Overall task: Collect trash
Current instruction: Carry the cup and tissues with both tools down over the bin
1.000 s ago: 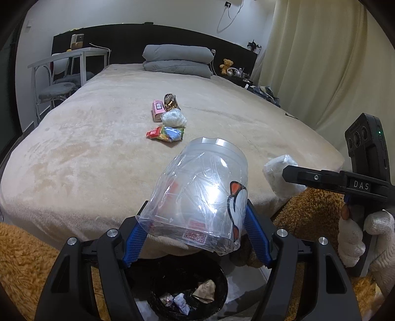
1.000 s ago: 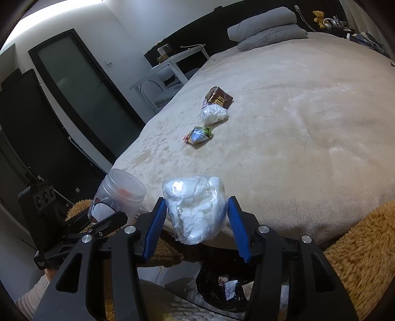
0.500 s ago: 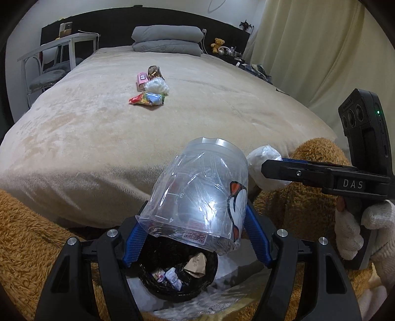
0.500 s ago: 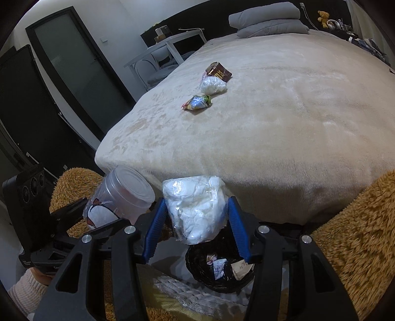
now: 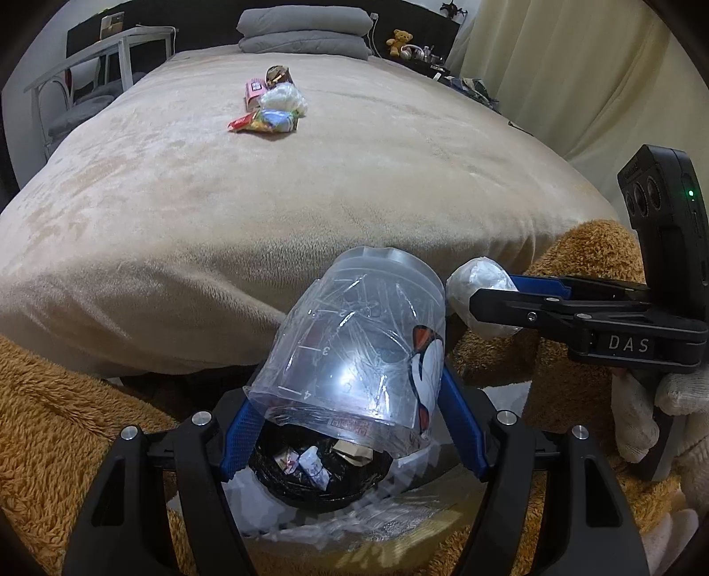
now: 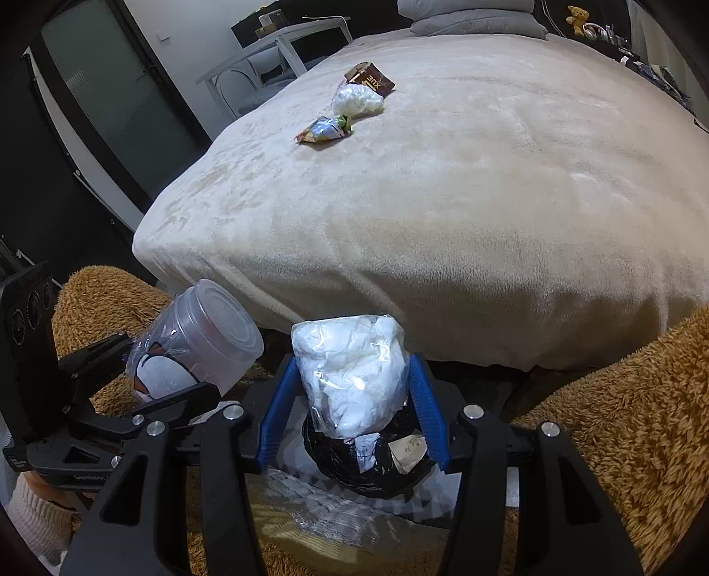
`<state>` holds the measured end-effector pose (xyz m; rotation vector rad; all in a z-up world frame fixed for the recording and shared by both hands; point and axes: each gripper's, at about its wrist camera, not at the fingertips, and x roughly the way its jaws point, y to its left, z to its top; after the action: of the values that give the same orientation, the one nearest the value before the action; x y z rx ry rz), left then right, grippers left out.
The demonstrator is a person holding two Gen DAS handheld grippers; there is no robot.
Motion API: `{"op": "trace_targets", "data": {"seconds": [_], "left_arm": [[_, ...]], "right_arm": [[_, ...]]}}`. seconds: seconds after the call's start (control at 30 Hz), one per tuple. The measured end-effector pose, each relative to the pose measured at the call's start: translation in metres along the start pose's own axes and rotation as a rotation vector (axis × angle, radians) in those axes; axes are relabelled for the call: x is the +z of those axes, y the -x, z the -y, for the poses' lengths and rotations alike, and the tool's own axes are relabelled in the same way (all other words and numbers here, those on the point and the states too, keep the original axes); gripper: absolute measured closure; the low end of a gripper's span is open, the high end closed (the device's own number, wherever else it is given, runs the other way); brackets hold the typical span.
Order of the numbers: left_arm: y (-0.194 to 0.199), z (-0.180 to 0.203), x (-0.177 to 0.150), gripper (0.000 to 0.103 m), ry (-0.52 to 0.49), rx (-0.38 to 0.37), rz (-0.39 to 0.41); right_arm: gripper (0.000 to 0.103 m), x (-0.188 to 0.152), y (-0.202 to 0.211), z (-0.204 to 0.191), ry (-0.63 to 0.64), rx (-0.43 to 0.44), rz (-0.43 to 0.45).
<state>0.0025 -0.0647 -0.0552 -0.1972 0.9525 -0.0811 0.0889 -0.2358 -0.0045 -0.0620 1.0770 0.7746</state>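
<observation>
My left gripper (image 5: 343, 425) is shut on a crumpled clear plastic cup (image 5: 359, 350) with a cartoon print, held over the black-lined trash bin (image 5: 319, 478) on the floor. My right gripper (image 6: 350, 407) is shut on a clear bag of white tissue (image 6: 354, 372), held above the same bin (image 6: 372, 469). The right gripper shows in the left wrist view (image 5: 478, 305) with its bag (image 5: 476, 283). The cup shows in the right wrist view (image 6: 199, 345). On the bed lie a colourful snack wrapper (image 5: 263, 122), a white bag (image 5: 283, 97), a pink packet (image 5: 252, 91) and a brown packet (image 6: 370, 79).
The beige bed (image 5: 310, 177) fills the view ahead, with grey pillows (image 5: 305, 31) at its head. A brown shaggy rug (image 5: 53, 421) surrounds the bin. A white desk and chair (image 5: 88, 79) stand at the left. Curtains (image 5: 576, 79) hang at the right.
Both grippers have moved down and back from the bed edge with their loads, so they are now lower over the bin. The bin shows more fully under both.
</observation>
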Motion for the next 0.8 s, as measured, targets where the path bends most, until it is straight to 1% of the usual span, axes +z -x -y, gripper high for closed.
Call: {"op": "trace_targets", "data": {"seconds": [0.27, 0.37, 0.47, 0.8], "left_arm": [[-0.033, -0.008, -0.003, 0.032, 0.031, 0.037, -0.132], [-0.041, -0.012, -0.005, 0.032, 0.049, 0.032, -0.164], [-0.047, -0.016, -0.006, 0.032, 0.062, 0.036, -0.197], [-0.068, -0.020, -0.011, 0.032, 0.090, 0.039, -0.306]], "right_arm": [[0.051, 0.001, -0.025, 0.009, -0.044, -0.011, -0.073], [0.051, 0.001, -0.034, 0.013, -0.070, -0.007, -0.109], [0.051, 0.001, -0.043, 0.016, -0.097, 0.015, -0.140], [0.051, -0.006, -0.073, 0.017, -0.128, 0.014, -0.256]]}}
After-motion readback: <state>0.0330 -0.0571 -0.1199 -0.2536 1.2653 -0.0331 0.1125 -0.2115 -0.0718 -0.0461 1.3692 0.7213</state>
